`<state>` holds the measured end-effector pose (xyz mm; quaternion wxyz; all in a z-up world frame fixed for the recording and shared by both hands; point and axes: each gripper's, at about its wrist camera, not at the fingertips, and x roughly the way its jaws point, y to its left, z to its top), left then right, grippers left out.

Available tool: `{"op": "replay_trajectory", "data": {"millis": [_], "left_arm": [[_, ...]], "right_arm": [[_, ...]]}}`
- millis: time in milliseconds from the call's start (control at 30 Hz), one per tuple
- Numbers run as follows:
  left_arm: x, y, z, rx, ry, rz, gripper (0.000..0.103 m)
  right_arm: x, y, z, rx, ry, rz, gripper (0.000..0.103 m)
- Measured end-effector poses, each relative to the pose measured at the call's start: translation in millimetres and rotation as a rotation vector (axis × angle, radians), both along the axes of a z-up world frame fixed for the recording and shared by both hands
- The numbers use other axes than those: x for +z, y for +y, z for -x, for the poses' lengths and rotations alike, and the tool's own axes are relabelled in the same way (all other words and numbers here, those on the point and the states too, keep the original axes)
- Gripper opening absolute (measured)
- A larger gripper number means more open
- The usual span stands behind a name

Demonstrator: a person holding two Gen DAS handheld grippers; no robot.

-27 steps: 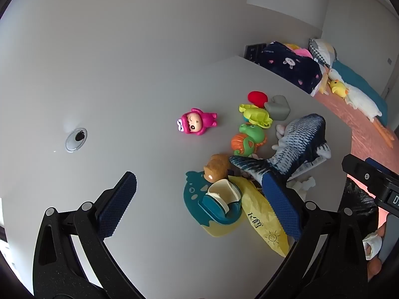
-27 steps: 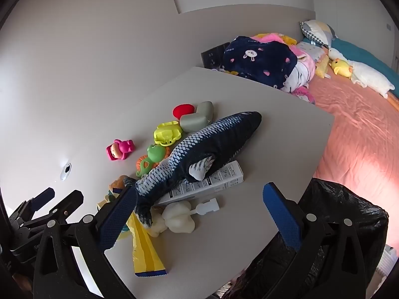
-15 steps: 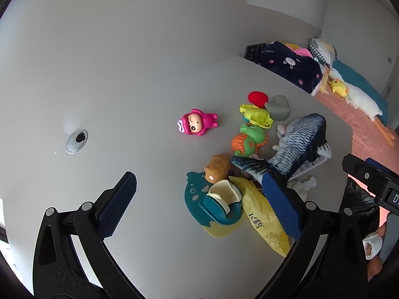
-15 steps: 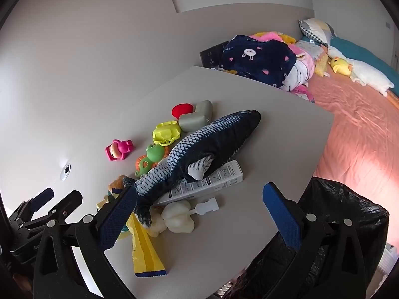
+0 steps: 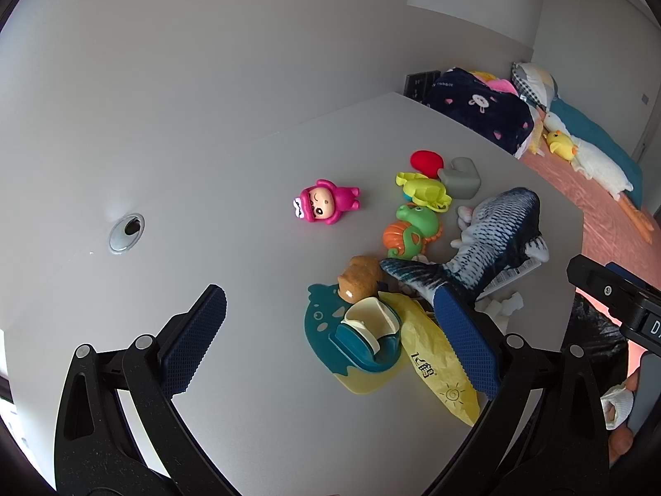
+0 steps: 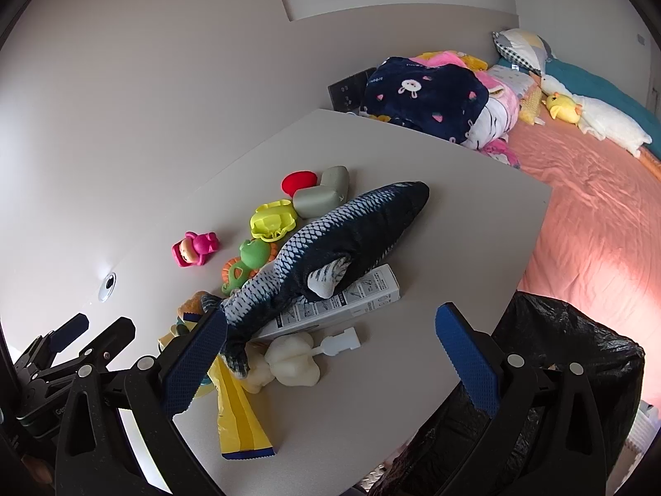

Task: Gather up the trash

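Both grippers hang over the near side of the grey table (image 5: 256, 425), tilted downward with nothing between their blue pads. The left gripper (image 5: 326, 339) has its jaws spread as wide as they go, clear of the tabletop; the right gripper (image 6: 330, 355) is spread just as wide and holds nothing either.

Nearest the left gripper lies a teal tape dispenser (image 5: 367, 339) on a teal-and-yellow mat (image 5: 322, 314), with a crumpled yellow wrapper (image 5: 438, 368) just beside it. Only the right view shows the wrapper's blue-striped end (image 6: 243, 430), a white plastic piece (image 6: 297, 361) and a white printed carton (image 6: 359, 297) pinned under the plush fish (image 6: 343, 235). It also shows the black rubbish bag (image 6: 570, 376) standing open off the table's near right corner, close under the right gripper.

Further back sit a green and orange seahorse toy (image 5: 409, 231), a yellow toy (image 5: 421, 190), a pink doll (image 5: 324, 206), a grey block (image 5: 460, 175) and a red piece (image 5: 425, 161).

The left half of the table is bare apart from a cable hole (image 5: 126, 231), seen best from the left view. The far edge meets a wall; beyond the right edge is a pink bed (image 6: 599, 215) heaped with a navy blanket (image 6: 425, 91).
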<state>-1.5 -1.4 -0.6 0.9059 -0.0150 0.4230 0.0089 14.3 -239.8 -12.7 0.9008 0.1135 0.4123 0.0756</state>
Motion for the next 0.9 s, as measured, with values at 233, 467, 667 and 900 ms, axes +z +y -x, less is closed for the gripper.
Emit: {"op": "replay_trajectory", "data": {"millis": [233, 467, 667, 900], "left_arm": [[-0.3, 0.0, -2.2, -0.001, 0.005, 0.001, 0.097], [-1.7, -1.9, -0.5, -0.001, 0.001, -0.009, 0.097], [-1.8, -1.6, -0.4, -0.002, 0.002, -0.009, 0.097], [-2.5, -1.3, -0.1, -0.005, 0.006, -0.007, 0.097]], "right_arm": [[-0.8, -1.0, -0.1, 0.000, 0.001, -0.002, 0.101], [-4.7, -6.4, 2.7, -0.001, 0.002, -0.005, 0.101], [-5.7, -4.0, 1.5, -0.001, 0.003, -0.006, 0.101], [-2.3, -3.7, -2.9, -0.002, 0.011, -0.006, 0.101]]}}
